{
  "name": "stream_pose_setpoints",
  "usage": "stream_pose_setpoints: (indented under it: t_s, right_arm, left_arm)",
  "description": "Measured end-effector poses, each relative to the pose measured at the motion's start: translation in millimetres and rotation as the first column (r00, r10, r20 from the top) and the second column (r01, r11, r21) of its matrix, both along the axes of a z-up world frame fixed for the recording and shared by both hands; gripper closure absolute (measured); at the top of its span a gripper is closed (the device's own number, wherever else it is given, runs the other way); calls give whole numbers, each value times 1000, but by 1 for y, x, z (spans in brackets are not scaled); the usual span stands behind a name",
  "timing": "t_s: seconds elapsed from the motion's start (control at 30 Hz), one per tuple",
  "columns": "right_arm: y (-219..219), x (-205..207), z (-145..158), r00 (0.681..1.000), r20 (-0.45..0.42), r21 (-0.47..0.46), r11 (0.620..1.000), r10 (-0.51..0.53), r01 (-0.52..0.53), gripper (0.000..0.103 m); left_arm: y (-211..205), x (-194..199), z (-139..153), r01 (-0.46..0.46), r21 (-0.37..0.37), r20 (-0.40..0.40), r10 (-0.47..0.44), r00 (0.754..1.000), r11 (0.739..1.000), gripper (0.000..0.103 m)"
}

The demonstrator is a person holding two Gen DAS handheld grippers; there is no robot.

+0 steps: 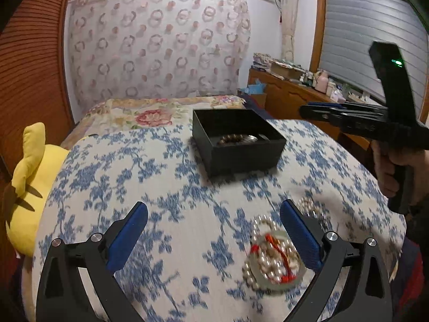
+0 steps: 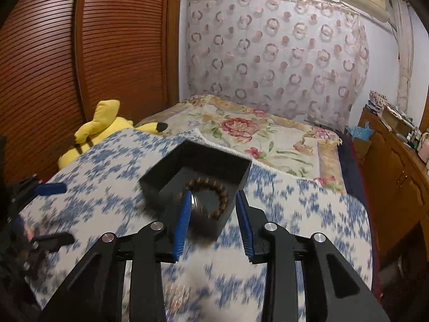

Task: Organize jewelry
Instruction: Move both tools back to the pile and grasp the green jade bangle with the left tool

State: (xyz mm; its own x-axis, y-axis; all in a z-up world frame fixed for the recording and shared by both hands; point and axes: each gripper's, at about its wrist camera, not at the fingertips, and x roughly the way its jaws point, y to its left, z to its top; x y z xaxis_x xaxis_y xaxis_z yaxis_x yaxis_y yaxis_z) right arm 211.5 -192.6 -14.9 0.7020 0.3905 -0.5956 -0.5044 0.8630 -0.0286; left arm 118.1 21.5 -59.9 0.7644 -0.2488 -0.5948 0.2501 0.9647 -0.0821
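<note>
the black box [image 1: 238, 141] sits open on the blue-flowered cloth [image 1: 150, 161], with a brown bead bracelet [image 2: 211, 197] coiled inside. a blurred pearl and red-thread pile [image 1: 273, 257] lies near the left tool [image 1: 214, 222], fingers apart. the right tool [image 2: 213, 206] is also apart, empty.

No legible text anywhere

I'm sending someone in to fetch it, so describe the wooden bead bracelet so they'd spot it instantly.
On the blue-flowered bedspread sits an open black box. The wooden bead bracelet lies inside it: a ring of round brown beads, unlike the pearly, red-threaded jewelry pile lying loose on the cloth.
</note>
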Motion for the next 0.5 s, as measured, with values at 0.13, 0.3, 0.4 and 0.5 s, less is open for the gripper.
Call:
stream_pose_setpoints:
  t_s: [0.13, 0.3, 0.4, 0.5]
  right_arm:
    - [-14, -31, -12, 1000, -30, 32, 999, 2, -1, 53]
    - [-22, -63, -33, 997, -72, 39, 999, 4, -1, 43]
    - [-25, -77, -47, 995, -99, 36, 999, 4, 0, 43]
    - [-23, -88, -58, 994, -105, 6, 1000, 10, -9, 43]
  left_arm:
    - [-5, -11, -8, 15, 10, -27, -15, 1000, 1000, 8]
    - [-13, -22, -19, 40, 28, -77, -38, 996, 999, 8]
    - [-18, -26, -26, 44, 40, -109, -39, 993, 998, 8]
    - [-24, -29, -33, 62, 47, -142, -55, 988, 997, 8]
